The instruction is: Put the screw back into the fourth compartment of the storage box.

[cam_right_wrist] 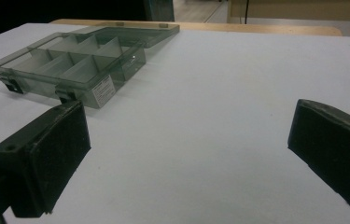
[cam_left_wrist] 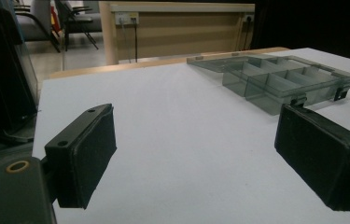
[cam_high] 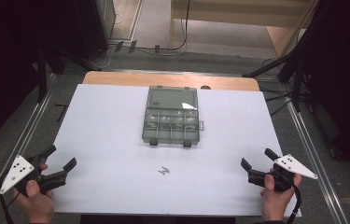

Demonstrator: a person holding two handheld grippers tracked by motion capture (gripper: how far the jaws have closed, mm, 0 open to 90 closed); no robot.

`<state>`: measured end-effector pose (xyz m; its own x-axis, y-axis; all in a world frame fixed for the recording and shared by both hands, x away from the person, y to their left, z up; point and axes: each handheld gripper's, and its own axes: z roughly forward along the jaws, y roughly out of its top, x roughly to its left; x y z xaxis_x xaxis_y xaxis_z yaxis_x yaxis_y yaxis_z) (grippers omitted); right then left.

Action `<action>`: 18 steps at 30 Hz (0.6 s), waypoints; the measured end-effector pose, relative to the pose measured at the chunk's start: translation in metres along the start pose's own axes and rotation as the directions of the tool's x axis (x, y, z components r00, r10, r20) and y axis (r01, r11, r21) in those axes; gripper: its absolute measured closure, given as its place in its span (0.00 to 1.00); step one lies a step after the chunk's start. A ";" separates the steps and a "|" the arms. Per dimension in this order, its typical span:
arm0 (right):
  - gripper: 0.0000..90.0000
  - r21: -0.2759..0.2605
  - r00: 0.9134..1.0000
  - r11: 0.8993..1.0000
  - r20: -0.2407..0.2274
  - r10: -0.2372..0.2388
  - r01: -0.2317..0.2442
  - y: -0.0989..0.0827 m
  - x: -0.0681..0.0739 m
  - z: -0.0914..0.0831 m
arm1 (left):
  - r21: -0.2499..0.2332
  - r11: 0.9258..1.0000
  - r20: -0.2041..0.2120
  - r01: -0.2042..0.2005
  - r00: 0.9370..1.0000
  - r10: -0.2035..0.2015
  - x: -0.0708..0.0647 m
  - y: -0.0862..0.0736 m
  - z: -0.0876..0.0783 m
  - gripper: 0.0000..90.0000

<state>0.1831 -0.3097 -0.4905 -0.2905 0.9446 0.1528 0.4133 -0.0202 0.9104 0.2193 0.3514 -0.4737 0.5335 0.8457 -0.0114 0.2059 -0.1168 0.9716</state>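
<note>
Here, your clear compartment box (cam_high: 170, 119) sat open on the white table (cam_high: 107, 140), well ahead of both grippers and roughly midway between them, toward the far edge. Its lid (cam_high: 171, 97) lay folded back flat on the table, beyond the divided tray. Small pale items rested in several compartments, too small to identify. Two dark latches hung from the box's near edge.

Closer to you than the box, between your two grippers and well apart from each, a small dark item (cam_high: 164, 171) lay on the bare table; what it was could not be made out.

You held the left gripper (cam_high: 61, 157) at the near left corner of the table, jaws spread wide with nothing between them. In the left gripper view the box (cam_left_wrist: 280, 79) stood ahead and to the right of the jaws, beyond the right one, with bare table (cam_left_wrist: 172, 130) in the gap.

You held the right gripper (cam_high: 256, 161) near the near right corner, jaws likewise spread wide and empty. In the right gripper view the box (cam_right_wrist: 74, 60) lay ahead and to the left, just beyond the left jaw, a white label visible on its side wall, and only white table (cam_right_wrist: 210, 116) between the jaws.
</note>
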 end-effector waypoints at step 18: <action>0.00 0.019 1.000 1.000 -0.022 -0.017 0.017 0.003 0.006 0.004 | 0.000 1.000 -0.001 0.006 1.000 -0.006 -0.001 -0.001 0.000 0.14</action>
<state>0.1859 -0.3025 -0.4880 -0.3166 0.9373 0.1459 0.4247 0.0026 0.9054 0.2186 0.3510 -0.4745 0.5314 0.8470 -0.0165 0.2092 -0.1123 0.9714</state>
